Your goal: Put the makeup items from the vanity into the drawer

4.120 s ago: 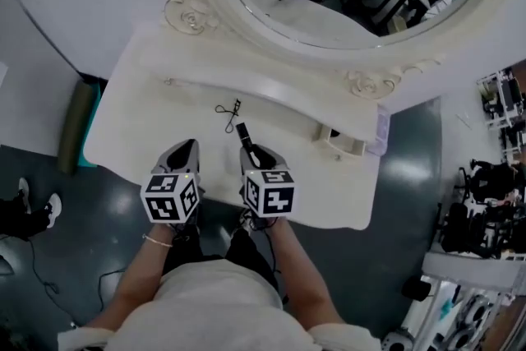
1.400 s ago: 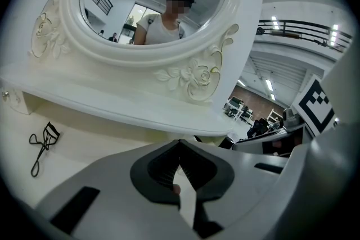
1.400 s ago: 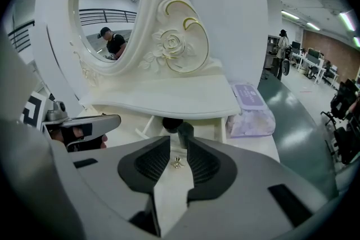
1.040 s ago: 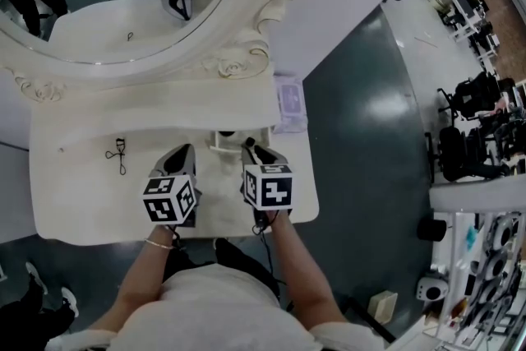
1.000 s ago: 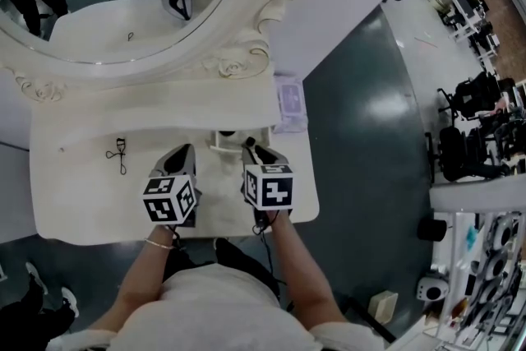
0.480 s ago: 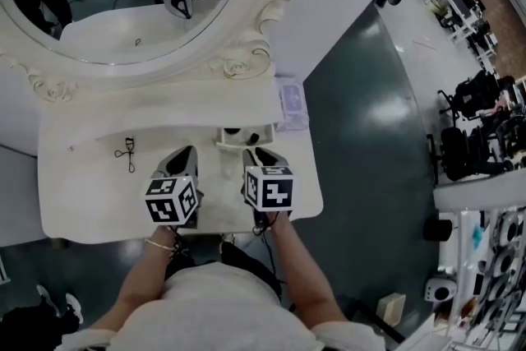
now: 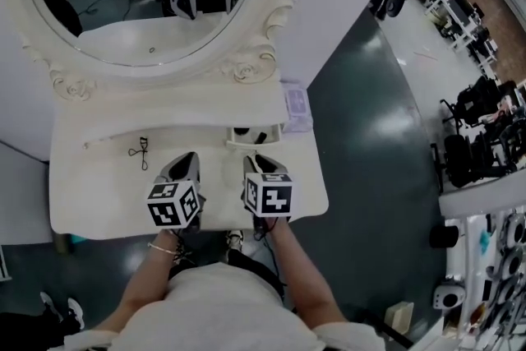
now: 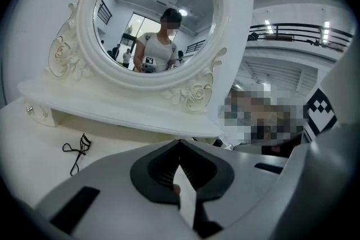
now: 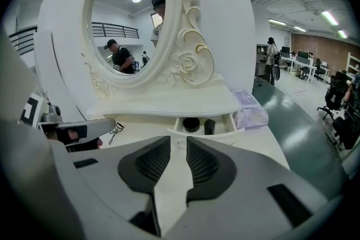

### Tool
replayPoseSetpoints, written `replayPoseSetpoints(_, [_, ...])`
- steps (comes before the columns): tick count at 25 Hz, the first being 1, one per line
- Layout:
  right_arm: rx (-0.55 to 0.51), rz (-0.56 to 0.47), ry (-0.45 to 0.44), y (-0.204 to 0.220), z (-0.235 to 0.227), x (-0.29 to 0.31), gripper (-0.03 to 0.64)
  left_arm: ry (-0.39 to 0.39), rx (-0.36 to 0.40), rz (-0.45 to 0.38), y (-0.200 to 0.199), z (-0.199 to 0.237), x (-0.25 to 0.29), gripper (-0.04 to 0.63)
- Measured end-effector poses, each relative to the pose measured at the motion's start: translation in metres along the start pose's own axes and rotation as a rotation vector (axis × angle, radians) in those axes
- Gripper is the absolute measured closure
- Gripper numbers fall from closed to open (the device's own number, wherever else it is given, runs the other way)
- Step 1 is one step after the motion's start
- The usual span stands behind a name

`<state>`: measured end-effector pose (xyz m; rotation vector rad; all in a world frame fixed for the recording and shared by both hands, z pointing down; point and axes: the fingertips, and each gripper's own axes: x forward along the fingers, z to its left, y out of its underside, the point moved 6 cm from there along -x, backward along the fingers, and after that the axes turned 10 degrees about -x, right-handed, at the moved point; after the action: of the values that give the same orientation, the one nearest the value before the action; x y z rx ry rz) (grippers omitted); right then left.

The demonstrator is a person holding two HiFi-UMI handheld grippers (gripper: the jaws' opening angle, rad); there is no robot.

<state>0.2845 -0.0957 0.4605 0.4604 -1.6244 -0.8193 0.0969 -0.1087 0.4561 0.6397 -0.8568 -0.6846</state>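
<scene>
In the head view both grippers hover side by side over the front part of the white vanity [image 7: 90, 197], near the centre of the frame. The left gripper [image 7: 188, 159] has its jaws pressed together at the tips, with nothing between them (its own view shows the dark pads meeting in a point). The right gripper [image 7: 254, 159] has its jaws a little apart. A narrow strip of bare vanity top shows between the pads, and it holds nothing.

The small drawer [image 7: 246, 145] stands pulled out under the vanity's raised shelf. In the head view it is just above the right gripper's tips. In the right gripper view it is straight ahead of them, at the centre of the frame. Two black makeup items lie in it: a round pot [image 9: 191, 123] on the left and a squarer dark piece [image 9: 209, 126] just beside it on the right. Neither gripper touches the drawer.

A black eyelash curler [image 7: 138, 150] lies on the vanity top, to the left of the left gripper's tips in the head view and apart from them. In the left gripper view it sits at lower left, in front of the shelf. A pale purple packet [image 7: 296, 103] sits by the shelf's right end, up and to the right of the drawer. The oval mirror [image 7: 123, 12] fills the upper left of the head view and reflects both grippers.
</scene>
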Motion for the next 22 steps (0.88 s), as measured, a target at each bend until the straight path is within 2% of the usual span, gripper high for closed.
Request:
replayPoseSetpoints(10, [-0.007, -0.068, -0.026, -0.003, 0.036, -0.01, 0.562, -0.014, 0.034, -0.044, -0.009, 0.007, -0.037, 0.592])
replayPoseSetpoints(22, [-0.021, -0.117, -0.069, 0.006, 0.092, -0.015, 0.594, -0.016, 0.06, -0.04, -0.014, 0.029, -0.068, 0.592])
